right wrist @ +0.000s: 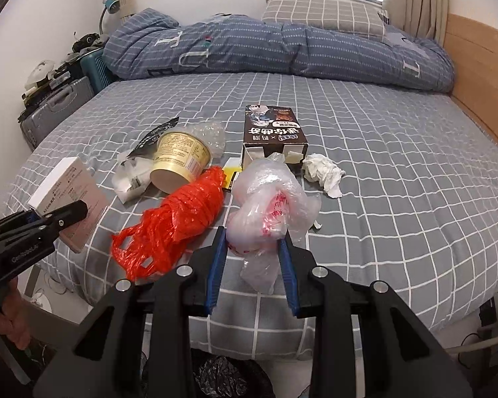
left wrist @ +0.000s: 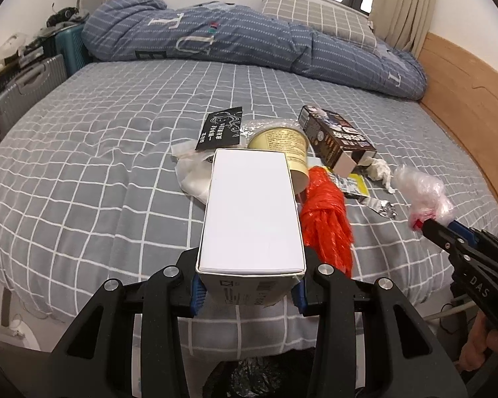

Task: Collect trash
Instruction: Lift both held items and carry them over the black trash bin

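My left gripper (left wrist: pixel 249 293) is shut on a white cardboard box (left wrist: pixel 252 212) and holds it above the near edge of the bed; the box also shows in the right wrist view (right wrist: pixel 69 195). My right gripper (right wrist: pixel 254 262) is shut on a clear crumpled plastic bag with red print (right wrist: pixel 272 205), seen in the left wrist view (left wrist: pixel 425 189). On the bed lie a red plastic bag (right wrist: pixel 179 222), a yellow paper cup on its side (right wrist: pixel 181 159), a dark brown carton (right wrist: pixel 274 132), a crumpled tissue (right wrist: pixel 323 169), a black sachet (left wrist: pixel 220 127) and white wrappers (right wrist: pixel 129 179).
The grey checked bed (right wrist: pixel 381 199) has a rolled blue duvet (right wrist: pixel 282 49) and a pillow (right wrist: pixel 325 13) at the far side. A wooden bed frame (right wrist: pixel 481 76) runs along the right. Suitcases (right wrist: pixel 56 109) stand at the left. A black-lined bin (right wrist: pixel 222 378) sits below the grippers.
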A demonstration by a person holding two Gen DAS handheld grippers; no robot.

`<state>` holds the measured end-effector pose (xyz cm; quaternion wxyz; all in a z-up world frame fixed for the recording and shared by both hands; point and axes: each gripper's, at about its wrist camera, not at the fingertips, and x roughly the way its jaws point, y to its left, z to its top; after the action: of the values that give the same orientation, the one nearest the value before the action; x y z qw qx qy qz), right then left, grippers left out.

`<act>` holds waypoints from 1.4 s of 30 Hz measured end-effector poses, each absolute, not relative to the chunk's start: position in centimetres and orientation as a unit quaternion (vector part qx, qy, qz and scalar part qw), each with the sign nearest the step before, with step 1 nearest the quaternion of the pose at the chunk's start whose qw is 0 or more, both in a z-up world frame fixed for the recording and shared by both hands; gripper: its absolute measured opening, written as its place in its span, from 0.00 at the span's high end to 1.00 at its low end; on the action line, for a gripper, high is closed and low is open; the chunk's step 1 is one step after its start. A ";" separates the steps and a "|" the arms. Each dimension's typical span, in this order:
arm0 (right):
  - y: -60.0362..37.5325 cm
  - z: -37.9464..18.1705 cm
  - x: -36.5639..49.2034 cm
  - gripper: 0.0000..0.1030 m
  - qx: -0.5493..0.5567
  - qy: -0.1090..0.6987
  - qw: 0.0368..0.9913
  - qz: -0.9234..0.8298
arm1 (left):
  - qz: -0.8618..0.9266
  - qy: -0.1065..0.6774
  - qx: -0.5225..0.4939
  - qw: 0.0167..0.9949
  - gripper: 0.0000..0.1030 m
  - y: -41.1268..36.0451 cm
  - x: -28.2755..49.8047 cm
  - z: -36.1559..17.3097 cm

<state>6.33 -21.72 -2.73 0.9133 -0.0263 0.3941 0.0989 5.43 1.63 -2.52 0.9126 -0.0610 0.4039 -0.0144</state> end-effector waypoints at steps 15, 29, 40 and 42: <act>-21.7 -1.8 2.8 0.71 -0.020 0.388 0.915 0.107 | -0.024 0.400 -0.055 0.915 0.62 0.7 1.6 -1.8; -20.4 -0.4 -0.2 0.71 -0.003 0.388 0.913 0.124 | -0.024 0.398 -0.061 0.915 0.62 0.0 -1.1 -1.0; -19.8 -0.3 -3.2 0.71 0.003 0.400 0.907 0.130 | -0.024 0.406 -0.072 0.911 0.62 -0.1 -3.9 -0.7; -19.5 -0.3 -4.0 0.71 0.003 0.403 0.906 0.131 | -0.023 0.406 -0.073 0.910 0.62 0.0 -4.6 -0.6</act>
<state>-3.97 -19.50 -0.30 0.9060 0.0026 0.4026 0.1306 -4.59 -0.03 -0.58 0.9105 -0.0732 0.4064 -0.0231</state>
